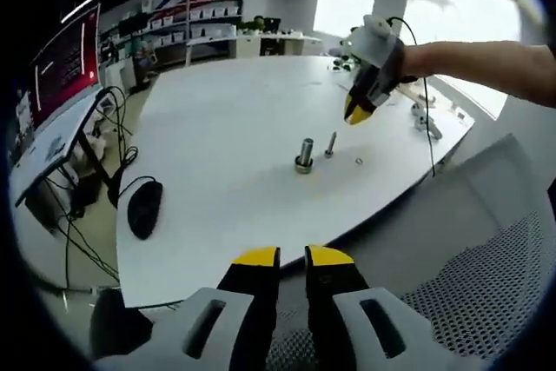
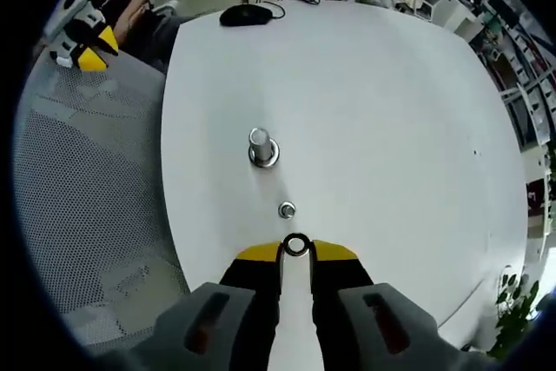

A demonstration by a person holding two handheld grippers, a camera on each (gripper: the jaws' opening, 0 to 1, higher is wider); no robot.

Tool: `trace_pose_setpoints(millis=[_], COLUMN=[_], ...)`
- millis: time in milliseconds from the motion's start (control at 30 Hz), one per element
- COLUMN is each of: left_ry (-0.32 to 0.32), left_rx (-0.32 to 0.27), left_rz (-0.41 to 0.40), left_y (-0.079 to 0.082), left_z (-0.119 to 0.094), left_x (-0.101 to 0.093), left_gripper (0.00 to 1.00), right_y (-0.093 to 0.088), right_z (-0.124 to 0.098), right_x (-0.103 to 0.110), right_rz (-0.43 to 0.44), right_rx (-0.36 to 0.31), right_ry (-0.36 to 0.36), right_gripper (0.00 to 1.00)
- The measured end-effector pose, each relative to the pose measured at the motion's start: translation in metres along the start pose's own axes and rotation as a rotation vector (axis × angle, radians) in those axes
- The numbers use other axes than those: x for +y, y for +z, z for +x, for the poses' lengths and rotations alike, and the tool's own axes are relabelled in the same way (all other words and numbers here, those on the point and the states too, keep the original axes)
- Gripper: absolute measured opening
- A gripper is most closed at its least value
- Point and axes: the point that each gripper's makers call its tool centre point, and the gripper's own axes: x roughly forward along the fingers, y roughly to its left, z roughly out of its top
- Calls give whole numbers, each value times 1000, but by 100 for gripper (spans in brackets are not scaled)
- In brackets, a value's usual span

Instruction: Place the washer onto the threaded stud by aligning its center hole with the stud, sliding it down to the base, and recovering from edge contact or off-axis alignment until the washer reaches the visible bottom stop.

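Observation:
A short threaded stud (image 2: 261,149) stands upright on its round base on the white table (image 2: 373,102); it shows too in the left gripper view as the stud (image 1: 304,155). A slimmer bolt (image 2: 287,210) stands beside it, also the bolt (image 1: 331,143). The small metal washer (image 1: 359,161) lies flat on the table near them. My right gripper (image 1: 358,114) hangs above it, held by a person's arm. In its own view the washer (image 2: 296,245) sits in the narrow gap of the right gripper (image 2: 296,252), untouched. My left gripper (image 1: 293,256) hovers off the table's near edge, slightly open and empty.
A grey mesh chair (image 1: 486,275) stands under my left gripper at the table's edge, also the chair (image 2: 78,180). A black mouse (image 1: 144,208) lies at the table's left end. Small metal parts (image 1: 424,117) rest at the far right. Desks and shelves line the room behind.

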Motion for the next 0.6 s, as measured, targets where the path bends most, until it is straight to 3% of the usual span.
trace_pose_setpoints(millis=[100, 267, 600], left_ry=[-9, 7, 32], left_rx=[29, 92, 128], left_rz=[3, 42, 47], left_y=[0, -5, 0], left_z=[1, 2, 3], left_x=[-4, -9, -17], left_gripper=[0, 0, 0], right_y=[0, 1, 4], right_z=[1, 1, 2], right_x=[0, 0, 3], right_rz=[0, -1, -2], right_rx=[0, 0, 8], right_ry=[2, 4, 9], right_gripper=[13, 13, 13])
